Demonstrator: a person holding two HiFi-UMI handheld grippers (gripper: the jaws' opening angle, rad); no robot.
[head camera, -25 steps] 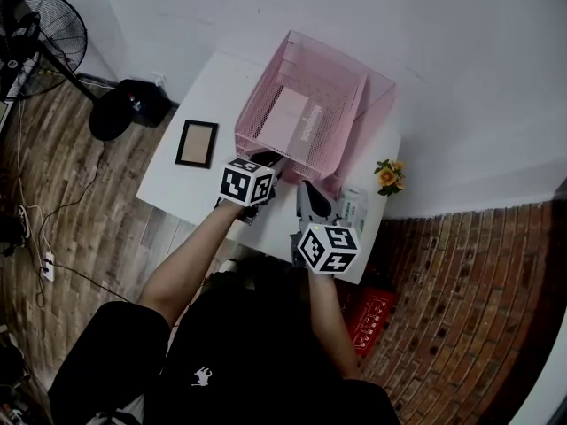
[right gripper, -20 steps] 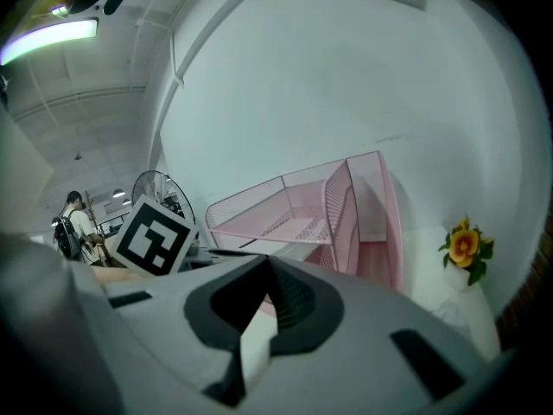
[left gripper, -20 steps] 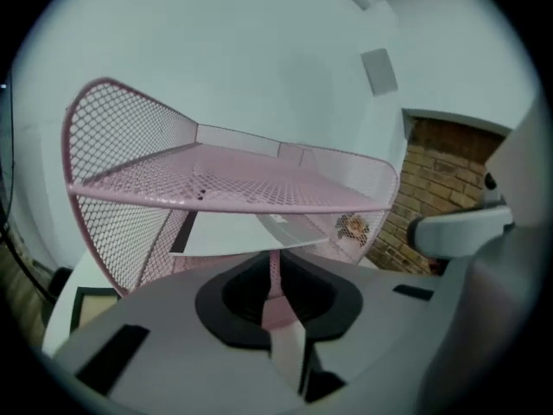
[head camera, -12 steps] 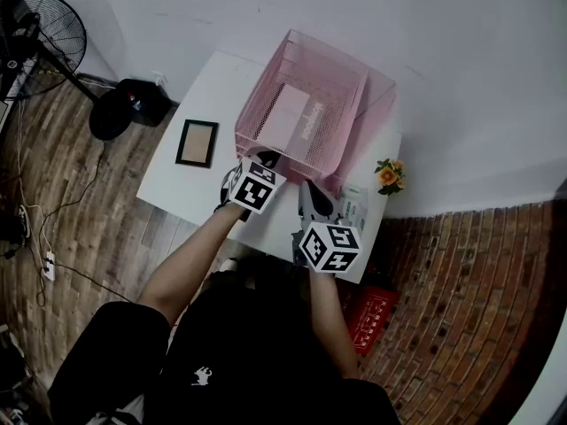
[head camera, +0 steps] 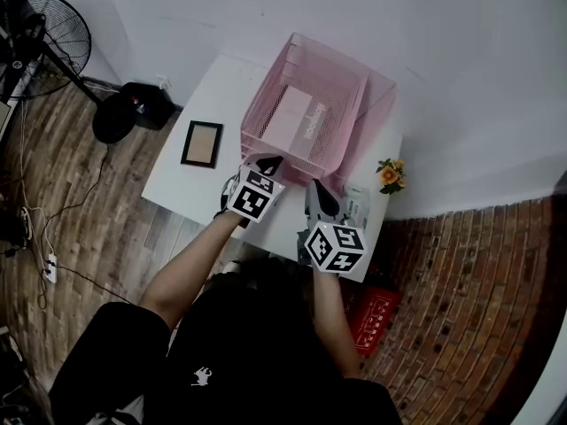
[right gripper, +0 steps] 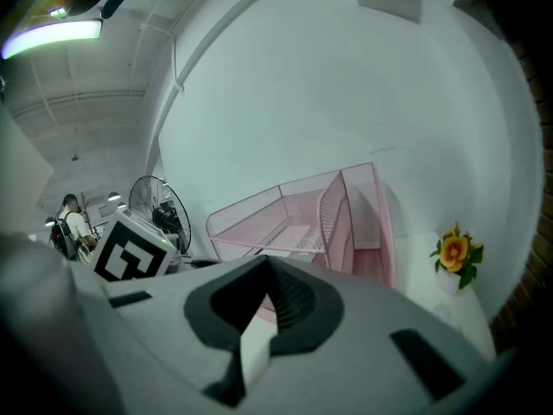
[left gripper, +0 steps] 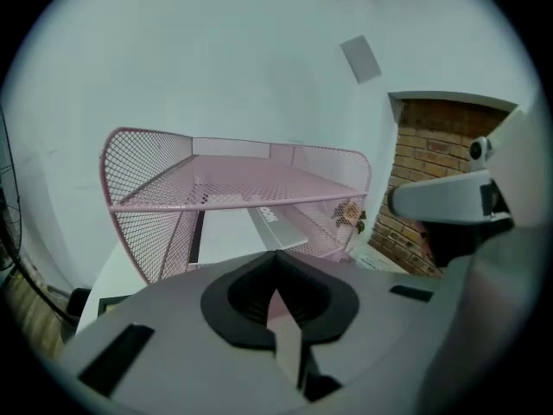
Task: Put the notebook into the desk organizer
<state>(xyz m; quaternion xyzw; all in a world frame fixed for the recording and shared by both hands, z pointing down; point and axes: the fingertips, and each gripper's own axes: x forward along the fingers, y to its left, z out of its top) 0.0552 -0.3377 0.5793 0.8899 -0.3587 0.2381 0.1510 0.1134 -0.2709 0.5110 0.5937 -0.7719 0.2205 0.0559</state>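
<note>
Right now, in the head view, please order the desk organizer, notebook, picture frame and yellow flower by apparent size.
Largest: desk organizer.
Then notebook and picture frame, which look alike, so I do not rank them.
Smallest: yellow flower.

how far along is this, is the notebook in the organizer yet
Done, it seems: the notebook lies inside the pink desk organizer. In hand: nothing; the left gripper and right gripper are shut and empty in front of it. Left: probably only pulling the grippers away.

Notebook [head camera: 298, 119] partly veiled by organizer [head camera: 368, 127] mesh; cover print perhaps lettering, unreadable; fan [head camera: 42, 34] cropped.
</note>
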